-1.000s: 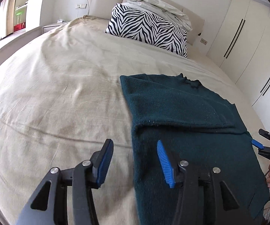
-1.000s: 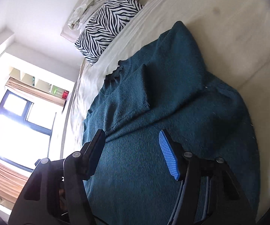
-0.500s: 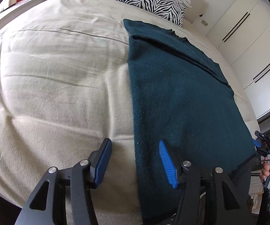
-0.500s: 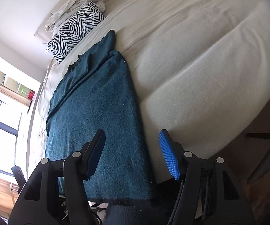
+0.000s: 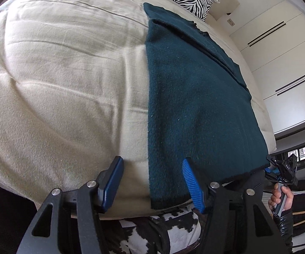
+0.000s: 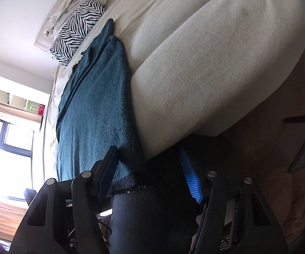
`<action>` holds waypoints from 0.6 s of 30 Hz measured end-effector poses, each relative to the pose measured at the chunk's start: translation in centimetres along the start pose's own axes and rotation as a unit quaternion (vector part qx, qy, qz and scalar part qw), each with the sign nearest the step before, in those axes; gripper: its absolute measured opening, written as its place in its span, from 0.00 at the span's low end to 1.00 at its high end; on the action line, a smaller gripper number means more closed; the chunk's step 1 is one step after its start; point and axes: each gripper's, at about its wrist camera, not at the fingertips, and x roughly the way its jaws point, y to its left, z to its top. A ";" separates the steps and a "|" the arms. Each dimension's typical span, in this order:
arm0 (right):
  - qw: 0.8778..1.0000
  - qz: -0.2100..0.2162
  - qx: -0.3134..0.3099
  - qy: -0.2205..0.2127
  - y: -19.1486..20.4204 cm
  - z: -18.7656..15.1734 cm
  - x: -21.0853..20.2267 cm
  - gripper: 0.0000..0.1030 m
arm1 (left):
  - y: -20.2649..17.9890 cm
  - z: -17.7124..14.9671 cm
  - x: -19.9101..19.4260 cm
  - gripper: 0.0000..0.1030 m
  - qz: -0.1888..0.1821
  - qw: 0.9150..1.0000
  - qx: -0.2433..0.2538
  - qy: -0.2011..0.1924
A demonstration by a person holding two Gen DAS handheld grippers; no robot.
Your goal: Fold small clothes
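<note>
The left gripper (image 5: pixel 152 182) is opening astride the near hem corner of the teal sweater (image 5: pixel 194 105); the right gripper (image 6: pixel 150 173) gapes empty over the opposite corner, probably to lift the hem up the bed (image 5: pixel 57 74).

Teal sweater (image 5: pixel 196 105) flat on bed (image 5: pixel 57 80); left hand-held gripper (image 5: pixel 152 182) opening.

Teal sweater (image 5: pixel 194 97) — flat, sleeves folded
</note>
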 end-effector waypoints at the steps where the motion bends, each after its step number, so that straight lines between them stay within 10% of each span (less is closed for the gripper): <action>1: 1.000 0.003 0.003 -0.002 0.1 0.1 0.1 0.56 | 0.1 -0.1 0.0 0.59 -0.004 1.000 -0.004 0.002; 10: 1.000 0.025 -0.018 -0.004 1.9 0.2 -0.5 0.50 | -1.2 -0.6 0.8 0.56 -0.002 0.999 0.006 0.035; 15: 0.999 0.023 -0.023 -0.003 2.3 0.3 -0.4 0.42 | -0.4 -0.5 1.5 0.12 -0.007 0.999 -0.019 0.046; 18: 1.000 0.019 -0.019 -0.004 2.1 0.3 -0.3 0.32 | 0.2 -0.7 1.5 0.07 -0.022 0.998 -0.032 0.044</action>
